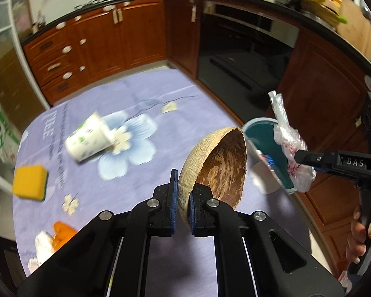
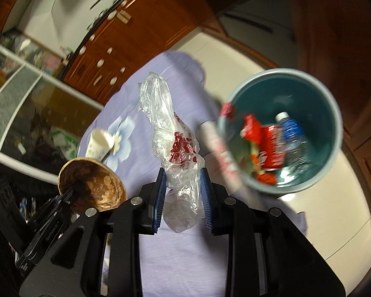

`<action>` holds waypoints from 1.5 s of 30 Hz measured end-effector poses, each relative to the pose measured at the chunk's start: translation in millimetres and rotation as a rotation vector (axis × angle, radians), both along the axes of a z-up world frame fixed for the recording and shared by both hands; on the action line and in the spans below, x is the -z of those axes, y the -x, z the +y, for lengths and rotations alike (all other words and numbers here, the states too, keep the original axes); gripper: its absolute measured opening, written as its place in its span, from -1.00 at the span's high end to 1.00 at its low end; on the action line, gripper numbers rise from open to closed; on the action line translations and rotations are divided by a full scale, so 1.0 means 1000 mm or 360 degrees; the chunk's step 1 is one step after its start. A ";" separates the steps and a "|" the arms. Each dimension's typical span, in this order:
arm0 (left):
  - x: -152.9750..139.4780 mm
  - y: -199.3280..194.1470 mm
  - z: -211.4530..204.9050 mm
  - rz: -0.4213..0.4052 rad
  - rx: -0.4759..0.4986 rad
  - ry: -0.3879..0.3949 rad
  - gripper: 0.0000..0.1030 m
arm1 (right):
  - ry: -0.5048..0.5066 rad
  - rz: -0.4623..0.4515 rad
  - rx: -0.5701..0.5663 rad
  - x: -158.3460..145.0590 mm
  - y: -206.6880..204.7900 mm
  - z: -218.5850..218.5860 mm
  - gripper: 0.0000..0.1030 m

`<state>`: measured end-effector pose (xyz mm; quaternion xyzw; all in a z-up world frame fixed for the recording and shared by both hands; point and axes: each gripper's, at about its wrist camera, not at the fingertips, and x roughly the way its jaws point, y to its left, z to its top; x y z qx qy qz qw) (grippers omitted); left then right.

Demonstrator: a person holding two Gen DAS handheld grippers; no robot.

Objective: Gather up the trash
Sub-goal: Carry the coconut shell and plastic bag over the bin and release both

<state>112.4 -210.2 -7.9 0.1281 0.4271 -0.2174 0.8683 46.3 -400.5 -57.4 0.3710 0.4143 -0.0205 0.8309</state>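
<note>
My left gripper (image 1: 183,183) is shut on the rim of a brown coconut shell half (image 1: 217,165) and holds it above the purple floral tablecloth (image 1: 126,178). The shell also shows in the right wrist view (image 2: 94,185). My right gripper (image 2: 183,180) holds a crumpled clear plastic bag with red print (image 2: 178,148), its jaws partly apart around it; the bag also shows in the left wrist view (image 1: 288,146). A teal trash bin (image 2: 331,133) stands on the floor to the right, holding a red can (image 2: 272,146), a water bottle (image 2: 294,138) and wrappers. It also shows in the left wrist view (image 1: 262,138).
A white paper cup (image 1: 89,139) lies on its side on the cloth. A yellow sponge (image 1: 29,182) sits at the left edge, an orange item (image 1: 61,232) near the front left, a small paper scrap (image 1: 169,106) farther back. Wooden cabinets (image 1: 111,42) and an oven (image 1: 244,57) stand beyond.
</note>
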 end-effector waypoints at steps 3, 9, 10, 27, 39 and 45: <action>0.002 0.002 -0.025 0.0013 0.0067 -0.0022 0.84 | -0.0012 -0.0014 0.0085 0.002 0.011 -0.026 0.50; 0.019 0.001 -0.086 0.0063 0.0195 -0.0099 0.84 | -0.0052 0.0008 0.0231 0.018 0.035 -0.076 0.49; 0.022 0.001 -0.097 0.0074 0.0217 -0.0110 0.84 | -0.0058 0.0016 0.0244 0.020 0.037 -0.081 0.49; 0.083 -0.011 -0.203 0.0279 0.0424 -0.0230 0.83 | -0.0073 0.0142 0.0321 0.048 0.050 -0.139 0.48; 0.109 -0.020 -0.213 0.0365 0.0409 -0.0264 0.23 | -0.0090 0.0188 0.0302 0.057 0.037 -0.137 0.48; 0.091 -0.021 -0.194 0.0348 0.0370 -0.0200 -0.05 | -0.0099 0.0191 0.0284 0.060 0.032 -0.133 0.48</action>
